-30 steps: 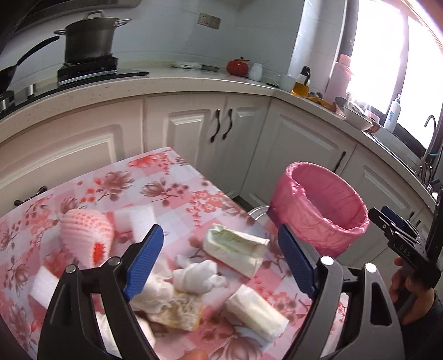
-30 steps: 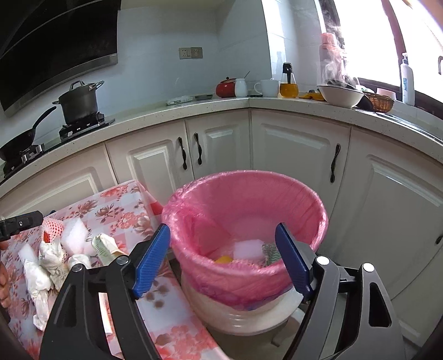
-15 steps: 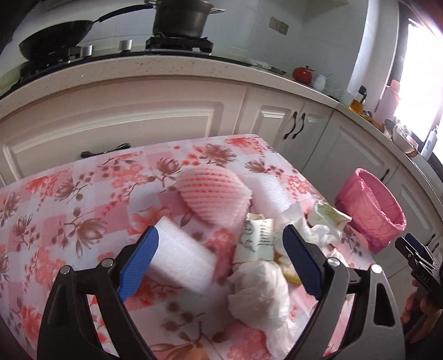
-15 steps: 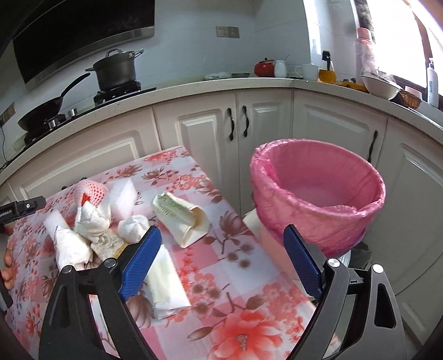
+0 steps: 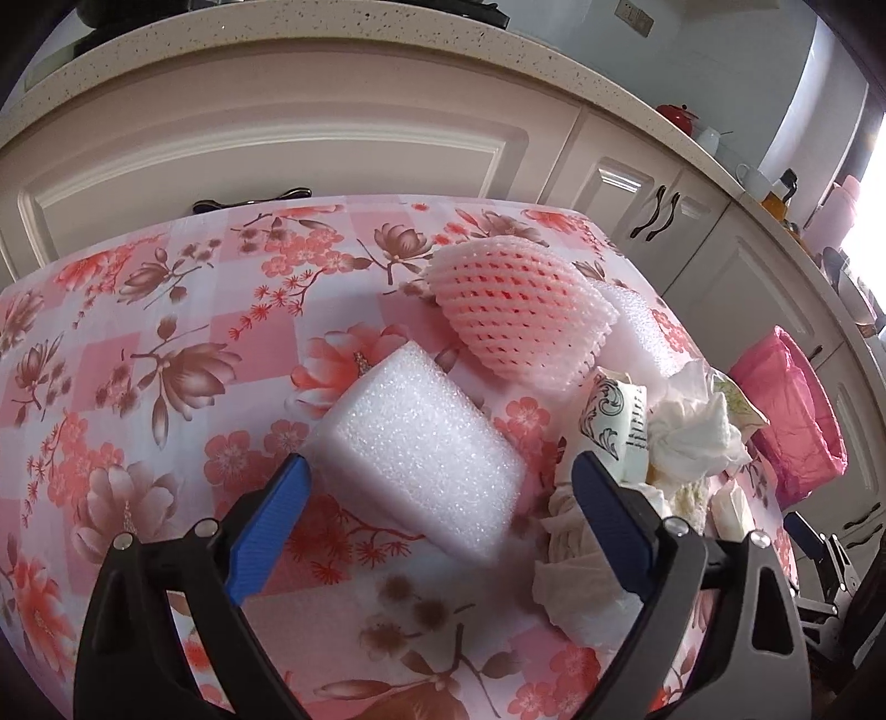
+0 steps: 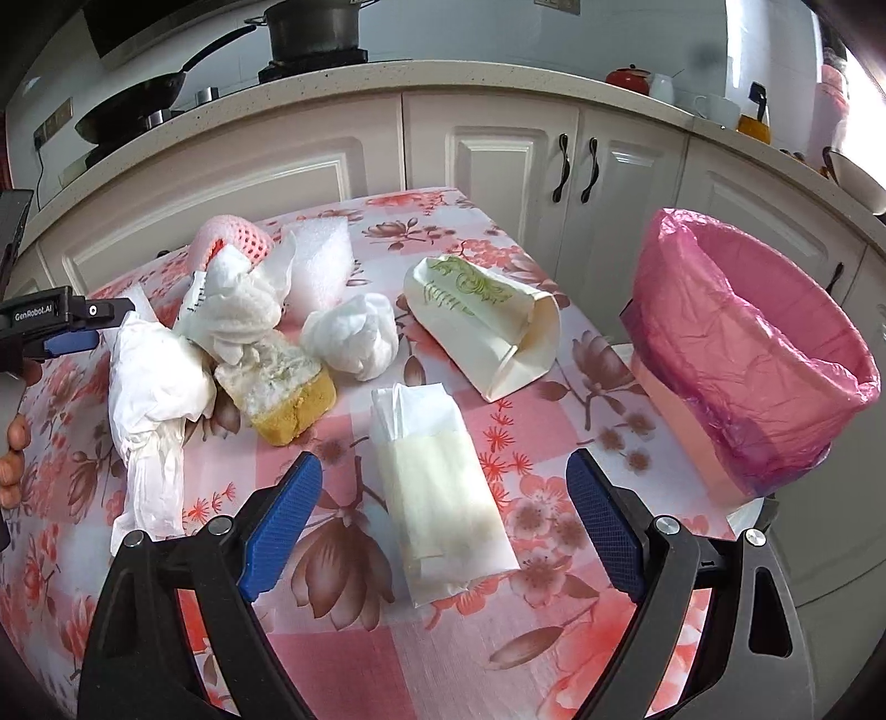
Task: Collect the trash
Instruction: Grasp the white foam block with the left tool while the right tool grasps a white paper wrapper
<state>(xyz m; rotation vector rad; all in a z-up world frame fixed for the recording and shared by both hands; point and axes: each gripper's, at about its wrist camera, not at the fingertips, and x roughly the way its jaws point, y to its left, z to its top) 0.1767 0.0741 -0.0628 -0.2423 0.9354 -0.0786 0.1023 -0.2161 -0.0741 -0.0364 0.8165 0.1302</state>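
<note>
A white foam block (image 5: 421,448) lies on the floral tablecloth (image 5: 138,360), between the blue fingers of my left gripper (image 5: 438,462). Its jaws are opening and the pads stand clear of the block. Behind it sit a pink foam net (image 5: 515,310) and crumpled tissues (image 5: 692,437). My right gripper (image 6: 443,461) is open over a flat white paper packet (image 6: 437,487), without touching it. Further back lie a printed paper bag (image 6: 482,321), a tissue ball (image 6: 354,338) and a yellow sponge (image 6: 288,393). The pink-lined bin (image 6: 720,387) stands off the table's right edge.
White cabinets (image 6: 498,155) and a counter with a pot (image 6: 315,27) and pan run behind the table. A person's hand (image 6: 11,443) holds the left gripper (image 6: 72,340) at the left edge. The table's right edge drops off beside the bin (image 5: 792,432).
Both grippers swung away from the bin and came down toward the table. The left one now frames the foam block with wider jaws, and the right one frames the paper packet.
</note>
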